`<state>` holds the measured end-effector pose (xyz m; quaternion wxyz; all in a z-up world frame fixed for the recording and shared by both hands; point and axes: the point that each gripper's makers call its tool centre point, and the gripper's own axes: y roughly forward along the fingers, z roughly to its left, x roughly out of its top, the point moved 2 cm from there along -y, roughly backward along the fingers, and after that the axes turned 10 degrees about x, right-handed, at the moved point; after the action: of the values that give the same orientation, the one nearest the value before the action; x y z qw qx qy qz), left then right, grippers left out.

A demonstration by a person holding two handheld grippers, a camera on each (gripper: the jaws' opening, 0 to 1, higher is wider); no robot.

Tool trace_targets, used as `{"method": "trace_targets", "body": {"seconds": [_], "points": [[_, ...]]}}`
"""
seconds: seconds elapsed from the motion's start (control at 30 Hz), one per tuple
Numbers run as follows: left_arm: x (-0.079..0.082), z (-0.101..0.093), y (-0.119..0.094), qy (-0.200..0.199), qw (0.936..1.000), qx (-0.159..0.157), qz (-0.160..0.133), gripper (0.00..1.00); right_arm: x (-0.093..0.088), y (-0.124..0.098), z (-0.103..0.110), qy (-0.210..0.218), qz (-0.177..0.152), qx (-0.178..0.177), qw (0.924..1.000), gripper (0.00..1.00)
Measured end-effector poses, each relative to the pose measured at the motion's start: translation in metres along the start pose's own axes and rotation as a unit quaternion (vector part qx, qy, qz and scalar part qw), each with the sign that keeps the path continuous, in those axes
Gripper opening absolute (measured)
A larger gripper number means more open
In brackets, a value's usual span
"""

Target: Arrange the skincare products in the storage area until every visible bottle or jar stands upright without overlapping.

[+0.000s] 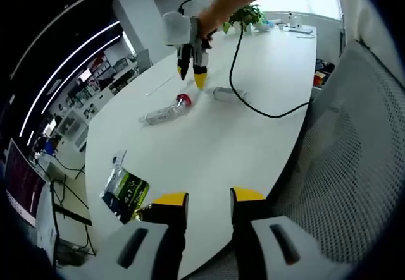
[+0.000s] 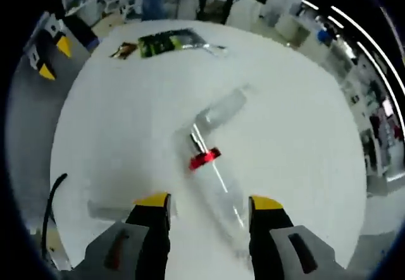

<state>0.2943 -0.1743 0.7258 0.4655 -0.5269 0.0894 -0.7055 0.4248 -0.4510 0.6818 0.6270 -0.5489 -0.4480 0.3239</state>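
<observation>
In the left gripper view, the left gripper (image 1: 209, 205) is held low at the near edge of the white table (image 1: 253, 141) with jaws parted and empty, while far ahead the right gripper (image 1: 192, 73) hangs tips-down over two lying clear bottles – one with a red collar (image 1: 166, 110), one smaller (image 1: 223, 93). In the right gripper view, the right gripper (image 2: 207, 205) is seen wide open and empty, the red-collared bottle (image 2: 221, 194) lying slantwise between its jaws and a second clear bottle (image 2: 220, 112) just beyond. The bottles are judged light, stiff and slippery – best pinched across the body near the collar.

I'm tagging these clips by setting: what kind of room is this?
Probably an office or lab workspace: a long white table, a mesh office chair beside it, and shelving and desks in the background. A potted plant stands at the table's far end.
</observation>
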Motion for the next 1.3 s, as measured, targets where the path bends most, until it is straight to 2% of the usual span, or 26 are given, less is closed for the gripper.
{"method": "trace_targets", "body": {"seconds": [0.1,0.2,0.33,0.43,0.5,0.6,0.63,0.7,0.73,0.93,0.97,1.1,1.23,1.3], "points": [[0.001,0.000,0.000,0.004,1.0000,0.001,-0.003,0.28,0.005,0.009,-0.007,-0.029,0.018,0.013,0.9993,0.43],[0.001,0.000,-0.001,0.002,1.0000,0.001,-0.002,0.28,0.009,0.016,-0.006,-0.047,0.037,0.048,0.9971,0.41],[0.000,-0.001,0.000,0.004,1.0000,-0.003,-0.002,0.27,0.011,0.023,-0.016,-0.051,0.052,0.053,0.9959,0.34],[-0.002,-0.001,0.000,0.001,1.0000,-0.004,0.002,0.27,0.010,0.027,-0.014,-0.052,0.067,0.077,0.9935,0.30],[-0.003,-0.002,0.000,0.003,1.0000,-0.007,0.002,0.26,0.010,0.030,-0.015,-0.069,0.078,0.073,0.9918,0.27],[-0.004,-0.002,0.000,0.001,1.0000,-0.007,0.003,0.26,0.008,0.036,-0.014,-0.091,0.094,0.069,0.9890,0.28],[-0.003,-0.002,0.000,0.000,1.0000,-0.008,0.003,0.26,0.005,0.034,-0.006,-0.084,0.102,0.092,0.9870,0.29],[-0.004,-0.002,0.000,0.000,1.0000,-0.009,0.003,0.26,0.008,0.034,-0.011,-0.084,0.108,0.081,0.9873,0.28],[-0.004,-0.003,0.000,-0.001,0.9999,-0.011,0.004,0.26,0.009,0.033,-0.014,-0.107,0.112,0.085,0.9843,0.27],[-0.004,-0.004,0.000,0.000,0.9999,-0.016,0.002,0.25,0.011,0.031,-0.012,-0.112,0.099,0.097,0.9840,0.25],[-0.004,-0.004,0.000,0.000,0.9999,-0.015,0.001,0.24,0.011,0.031,-0.011,-0.133,0.100,0.098,0.9812,0.25],[-0.005,-0.004,0.000,0.001,0.9998,-0.018,0.002,0.24,0.012,0.031,-0.009,-0.125,0.100,0.094,0.9825,0.24],[-0.006,-0.004,0.000,0.002,0.9998,-0.019,0.005,0.24,0.011,0.030,-0.009,-0.117,0.096,0.075,0.9856,0.23],[-0.008,-0.003,0.001,0.003,0.9998,-0.017,0.008,0.25,0.011,0.029,-0.010,-0.106,0.082,0.054,0.9895,0.23]]}}
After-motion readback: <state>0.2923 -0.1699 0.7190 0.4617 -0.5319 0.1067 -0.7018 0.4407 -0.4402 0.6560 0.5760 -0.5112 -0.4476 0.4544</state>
